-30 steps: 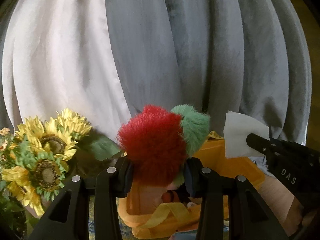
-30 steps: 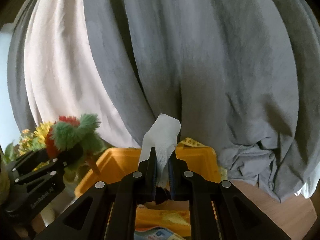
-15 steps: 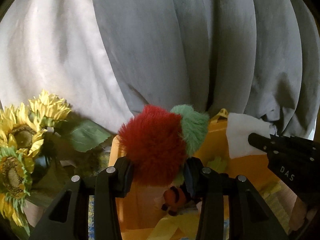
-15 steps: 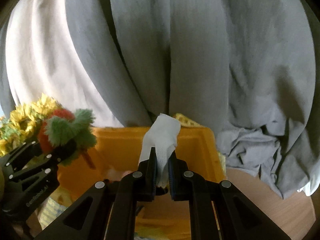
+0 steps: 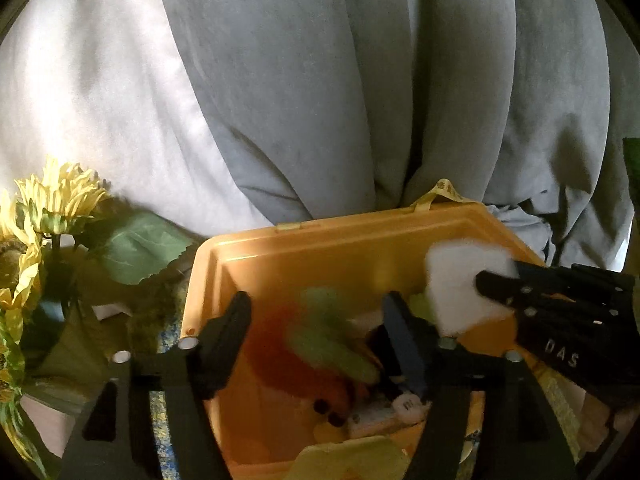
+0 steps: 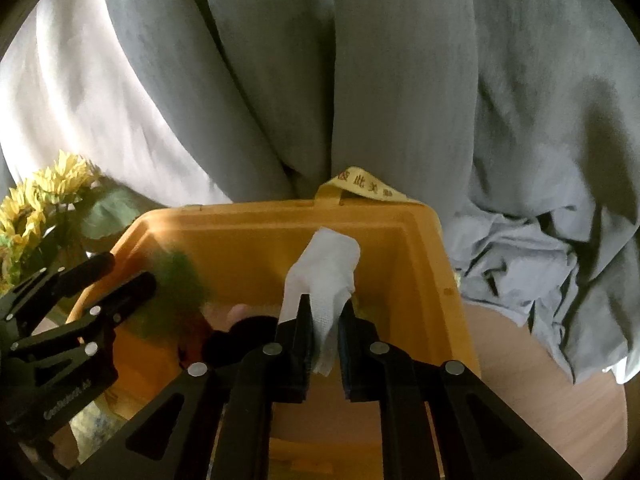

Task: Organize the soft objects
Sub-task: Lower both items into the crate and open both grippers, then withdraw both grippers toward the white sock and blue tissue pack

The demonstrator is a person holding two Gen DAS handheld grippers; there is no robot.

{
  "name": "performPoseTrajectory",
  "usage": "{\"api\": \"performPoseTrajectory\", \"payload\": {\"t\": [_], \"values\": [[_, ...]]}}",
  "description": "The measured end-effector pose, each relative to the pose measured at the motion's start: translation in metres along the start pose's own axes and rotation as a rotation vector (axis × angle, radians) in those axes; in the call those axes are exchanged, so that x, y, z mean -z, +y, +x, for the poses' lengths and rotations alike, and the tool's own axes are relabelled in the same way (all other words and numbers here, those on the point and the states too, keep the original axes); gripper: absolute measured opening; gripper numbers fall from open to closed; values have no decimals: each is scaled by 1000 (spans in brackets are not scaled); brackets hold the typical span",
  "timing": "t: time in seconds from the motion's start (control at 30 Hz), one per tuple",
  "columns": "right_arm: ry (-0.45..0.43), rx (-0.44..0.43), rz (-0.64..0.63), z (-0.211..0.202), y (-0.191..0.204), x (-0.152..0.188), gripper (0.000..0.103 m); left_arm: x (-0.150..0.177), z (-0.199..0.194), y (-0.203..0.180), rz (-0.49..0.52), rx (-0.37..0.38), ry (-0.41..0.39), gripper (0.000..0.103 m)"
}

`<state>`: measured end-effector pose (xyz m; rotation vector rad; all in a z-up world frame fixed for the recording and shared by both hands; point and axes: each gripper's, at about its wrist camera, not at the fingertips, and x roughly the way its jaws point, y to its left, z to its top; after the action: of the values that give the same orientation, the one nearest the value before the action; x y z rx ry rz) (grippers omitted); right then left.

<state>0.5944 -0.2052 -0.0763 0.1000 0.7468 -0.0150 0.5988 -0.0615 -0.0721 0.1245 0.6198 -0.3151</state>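
Sunflowers stand left of a yellow bin on a wooden table, grey curtains behind. "DAS" is printed on the right gripper. Over the bin, the left gripper has just opened wide; a blurred red-and-green furry toy sits loose between its jaws. The right gripper's jaws have just parted slightly, a white cloth between them.

Left tongs parted, right tongs just opening
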Motion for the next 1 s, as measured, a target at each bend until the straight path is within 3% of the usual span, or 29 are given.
{"api": "performPoseTrajectory", "payload": {"t": [0.03, 0.27, 0.57, 0.8, 1.0], "values": [[1, 1, 7, 0, -1, 0, 43, 0, -1, 0, 0, -1, -3, 69], [-41, 51, 10, -13, -2, 3, 51, 0, -23, -1, -6, -24, -43, 76], [-209, 46, -5, -72, 3, 6, 52, -1, -91, -12, -4, -77, -178, 79], [-265, 9, -9, -112, 9, 17, 53, 11, -132, -18, -19, -95, -222, 81], [-292, -6, -11, -132, 14, 32, 54, 29, -153, -22, -44, -103, -215, 81]]}}
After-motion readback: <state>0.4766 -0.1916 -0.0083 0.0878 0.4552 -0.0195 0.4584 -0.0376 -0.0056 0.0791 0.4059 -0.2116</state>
